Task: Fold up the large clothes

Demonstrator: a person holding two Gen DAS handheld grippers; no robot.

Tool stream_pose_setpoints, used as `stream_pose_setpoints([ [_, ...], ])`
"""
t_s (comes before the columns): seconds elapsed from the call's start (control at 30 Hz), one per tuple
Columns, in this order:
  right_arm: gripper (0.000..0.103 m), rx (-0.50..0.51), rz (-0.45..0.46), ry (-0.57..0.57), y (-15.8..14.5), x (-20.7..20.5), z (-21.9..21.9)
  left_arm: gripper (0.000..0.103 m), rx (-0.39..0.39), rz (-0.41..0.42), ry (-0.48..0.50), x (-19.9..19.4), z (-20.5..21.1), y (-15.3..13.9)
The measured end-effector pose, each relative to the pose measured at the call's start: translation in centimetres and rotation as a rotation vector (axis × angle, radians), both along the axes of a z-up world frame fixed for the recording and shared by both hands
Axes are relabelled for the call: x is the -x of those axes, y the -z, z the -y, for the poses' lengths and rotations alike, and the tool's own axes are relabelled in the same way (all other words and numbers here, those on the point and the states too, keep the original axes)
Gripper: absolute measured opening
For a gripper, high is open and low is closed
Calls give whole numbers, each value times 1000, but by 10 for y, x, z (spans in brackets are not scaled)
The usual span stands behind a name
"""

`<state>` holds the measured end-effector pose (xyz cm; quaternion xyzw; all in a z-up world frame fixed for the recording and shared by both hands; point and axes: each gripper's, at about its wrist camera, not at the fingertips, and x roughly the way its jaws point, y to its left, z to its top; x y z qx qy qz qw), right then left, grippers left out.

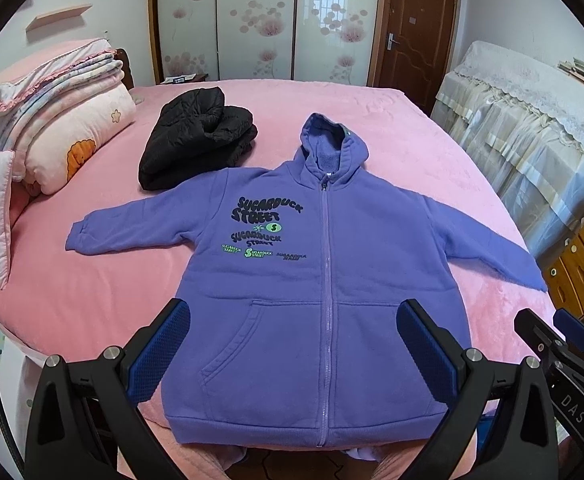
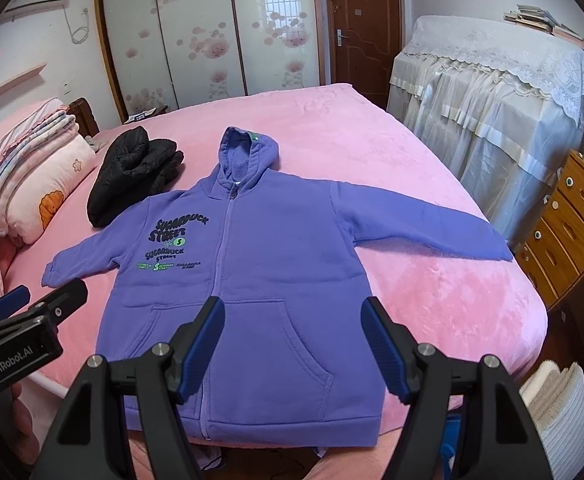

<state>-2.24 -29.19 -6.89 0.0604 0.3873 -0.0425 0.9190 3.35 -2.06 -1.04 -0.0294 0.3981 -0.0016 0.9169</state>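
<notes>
A pink bed (image 1: 412,128) stretches ahead of both grippers. On it, directly beyond their fingertips, the purple hoodie (image 1: 332,280) lies flat, zipped, sleeves out to both sides, hem nearest. A folded black jacket (image 1: 199,140) sits farther off, ahead and left of the hood. The left gripper (image 1: 294,344) and right gripper (image 2: 294,344) both hang spread wide above the hem, holding nothing.
</notes>
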Motion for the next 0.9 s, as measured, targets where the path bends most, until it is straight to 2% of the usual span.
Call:
stream_pose_setpoints([
  [0.37, 71, 7, 19, 7, -3, 1, 9, 102, -28, 14, -10, 2, 7, -1],
  [0.57, 71, -2, 76, 14, -12, 3, 18, 102, -46, 71, 5, 5, 18, -11],
  [0.73, 71, 19, 130, 57, -24, 6, 29, 102, -28, 125, 13, 6, 24, -25],
  [0.9, 71, -13, 187, 71, -38, 9, 45, 102, -39, 172, 28, 5, 31, -39],
])
